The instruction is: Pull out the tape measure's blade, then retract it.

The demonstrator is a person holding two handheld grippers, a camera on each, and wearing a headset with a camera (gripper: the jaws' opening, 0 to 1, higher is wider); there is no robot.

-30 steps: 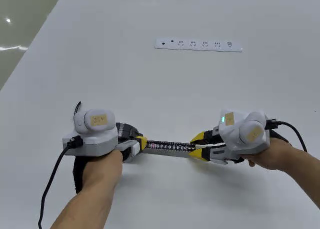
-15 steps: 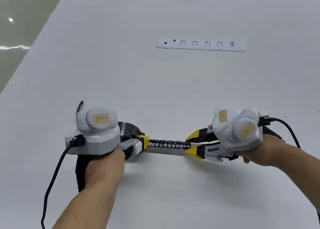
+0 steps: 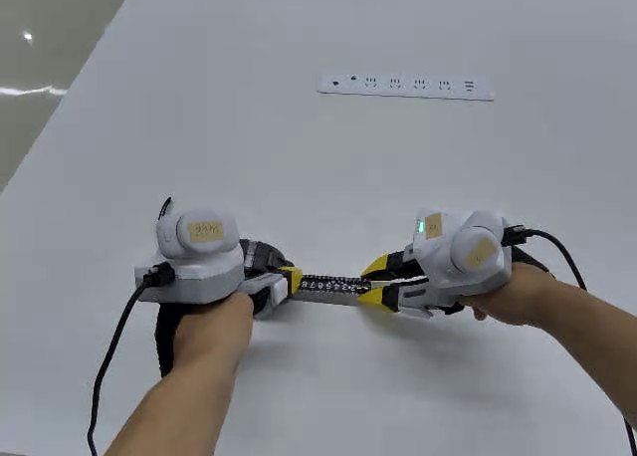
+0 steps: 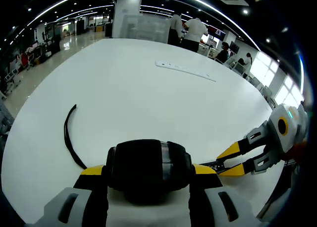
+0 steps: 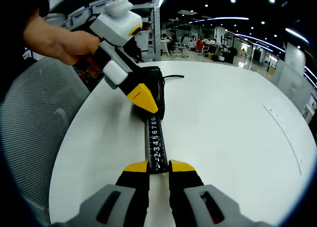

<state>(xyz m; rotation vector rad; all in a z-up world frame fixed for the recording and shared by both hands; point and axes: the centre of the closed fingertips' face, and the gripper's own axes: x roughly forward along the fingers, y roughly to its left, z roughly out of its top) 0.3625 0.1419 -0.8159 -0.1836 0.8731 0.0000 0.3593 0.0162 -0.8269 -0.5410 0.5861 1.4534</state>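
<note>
Tape measure (image 4: 148, 162) clamped in left gripper (image 4: 147, 170) fingers (image 4: 92, 170); short blade (image 5: 154, 135) stretch rightward, end pinched in right gripper (image 5: 153, 166) fingers (image 5: 135, 166).

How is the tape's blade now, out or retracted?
Out: numbered blade runs from the case, in the left gripper, to the right gripper.

Yellow-tipped white claw (image 3: 370, 282), black cable (image 3: 537, 235)

Your white table (image 3: 328, 167) is lit bright and even by ceiling strip lights (image 5: 228, 18), leaving only soft shadows just beneath the right gripper (image 3: 374, 282)'s fingers (image 3: 378, 268), the blade (image 5: 154, 138)'s numbers ahead of those fingers read sharp, and both gripper views bend hard toward their edges, seemingly slightly softer there.
</note>
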